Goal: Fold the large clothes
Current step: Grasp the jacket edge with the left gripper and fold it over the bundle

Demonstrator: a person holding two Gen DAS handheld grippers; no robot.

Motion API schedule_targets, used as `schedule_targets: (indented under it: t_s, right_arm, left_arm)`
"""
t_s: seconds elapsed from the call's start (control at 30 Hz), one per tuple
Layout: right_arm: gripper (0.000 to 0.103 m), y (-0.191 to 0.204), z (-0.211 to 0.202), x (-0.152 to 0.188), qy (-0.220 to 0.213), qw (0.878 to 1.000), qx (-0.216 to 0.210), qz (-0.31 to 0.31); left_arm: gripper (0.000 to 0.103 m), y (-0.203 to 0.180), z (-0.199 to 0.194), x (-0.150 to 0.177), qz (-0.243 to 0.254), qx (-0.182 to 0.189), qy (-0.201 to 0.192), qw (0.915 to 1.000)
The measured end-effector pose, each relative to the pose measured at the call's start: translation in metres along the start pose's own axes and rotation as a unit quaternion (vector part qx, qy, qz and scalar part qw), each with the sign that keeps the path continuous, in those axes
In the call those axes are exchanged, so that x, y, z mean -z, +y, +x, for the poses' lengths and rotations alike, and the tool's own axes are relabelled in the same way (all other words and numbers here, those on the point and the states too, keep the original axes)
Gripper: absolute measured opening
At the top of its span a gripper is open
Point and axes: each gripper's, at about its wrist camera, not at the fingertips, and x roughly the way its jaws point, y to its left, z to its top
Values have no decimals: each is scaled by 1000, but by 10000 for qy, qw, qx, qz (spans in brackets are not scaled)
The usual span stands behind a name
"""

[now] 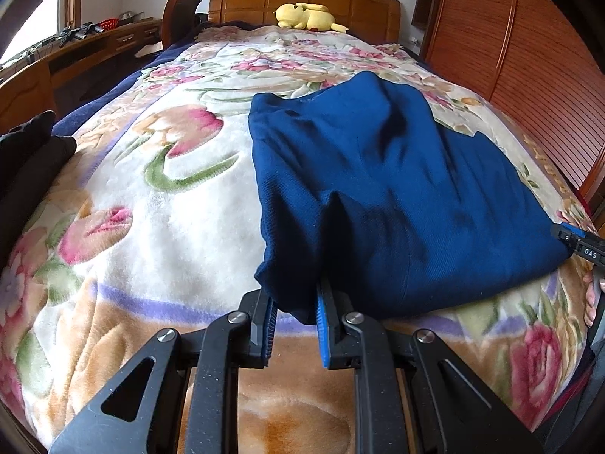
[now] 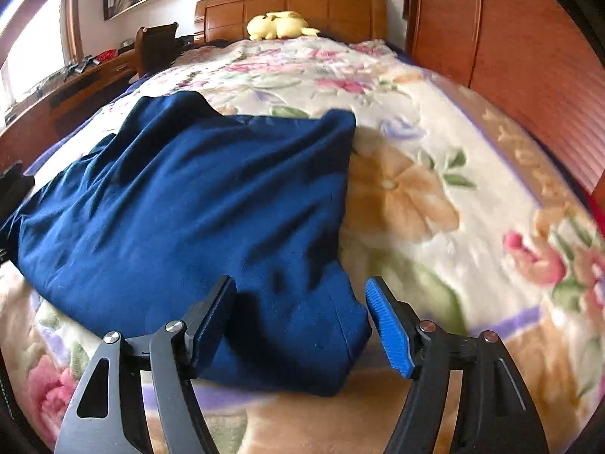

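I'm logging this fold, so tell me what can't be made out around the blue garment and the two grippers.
- Blue garment: its type and folded-under layers are hidden by its own top layer, both views.
- Left gripper: the fingers flank a corner; actual pinching is unclear.
- Right gripper: open, but its left finger hides the cloth edge.
- Desk items: too small, left wrist view.
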Motion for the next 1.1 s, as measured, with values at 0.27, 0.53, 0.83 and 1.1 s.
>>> schedule_targets:
  t_s: [0.27, 0.53, 0.83, 1.1]
  right_arm:
    - [74, 4, 5, -4, -2, 10000, 22, -24]
    - [74, -2, 12, 2, 107, 9998, -158, 55]
    - [74, -6, 7, 6, 60, 9993, -331, 142]
    - [74, -30, -11, 15, -126, 9973, -569, 441]
  left_arm:
    - [19, -1, -2, -1, 66, 16, 7, 10000]
    - [14, -10, -16, -20, 0, 271, -247, 9993]
    - [11, -142, -55, -112, 1305, 713, -855, 9852]
    - [11, -281, -48, -125, 2265, 1548, -679, 9592]
